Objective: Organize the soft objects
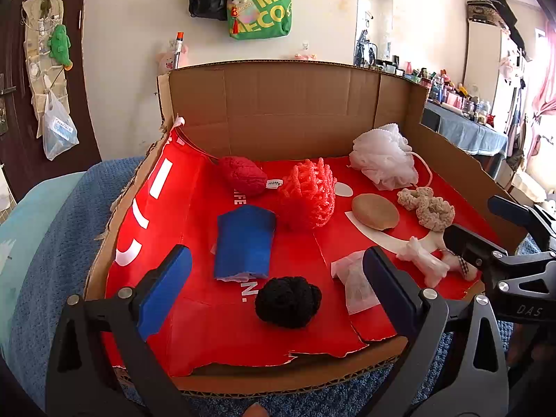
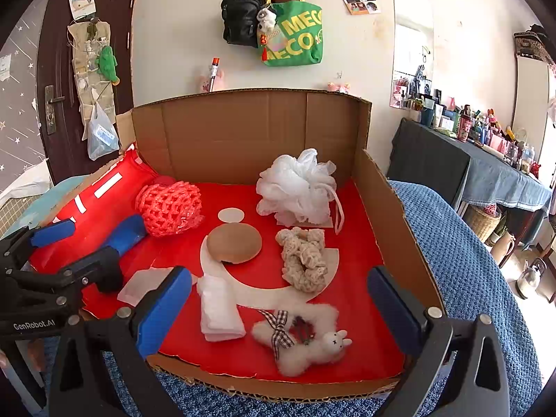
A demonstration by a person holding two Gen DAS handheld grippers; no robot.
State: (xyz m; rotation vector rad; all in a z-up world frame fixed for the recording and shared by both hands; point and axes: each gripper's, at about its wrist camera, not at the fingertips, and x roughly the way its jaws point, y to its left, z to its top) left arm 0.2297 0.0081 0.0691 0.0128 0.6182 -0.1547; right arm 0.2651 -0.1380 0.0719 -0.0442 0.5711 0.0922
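Note:
A cardboard box [image 1: 299, 104] with a red floor holds several soft things. In the left wrist view: a black knitted ball [image 1: 287, 301], blue felt piece [image 1: 246, 243], red knit ball [image 1: 242, 175], red foam net [image 1: 309, 194], white bath pouf [image 1: 382, 156], brown sponge [image 1: 375, 212], beige scrunchie [image 1: 426, 205]. My left gripper [image 1: 278, 271] is open and empty, straddling the black ball. In the right wrist view my right gripper [image 2: 279, 295] is open and empty above a white plush wreath [image 2: 305, 340] and folded white pads [image 2: 219, 307].
The box sits on a blue textured blanket [image 2: 469, 260]. A thin white sachet [image 1: 354, 281] lies by my left gripper's right finger. A cluttered side table [image 2: 486, 160] stands at the right. Bags [image 2: 292, 31] hang on the wall behind.

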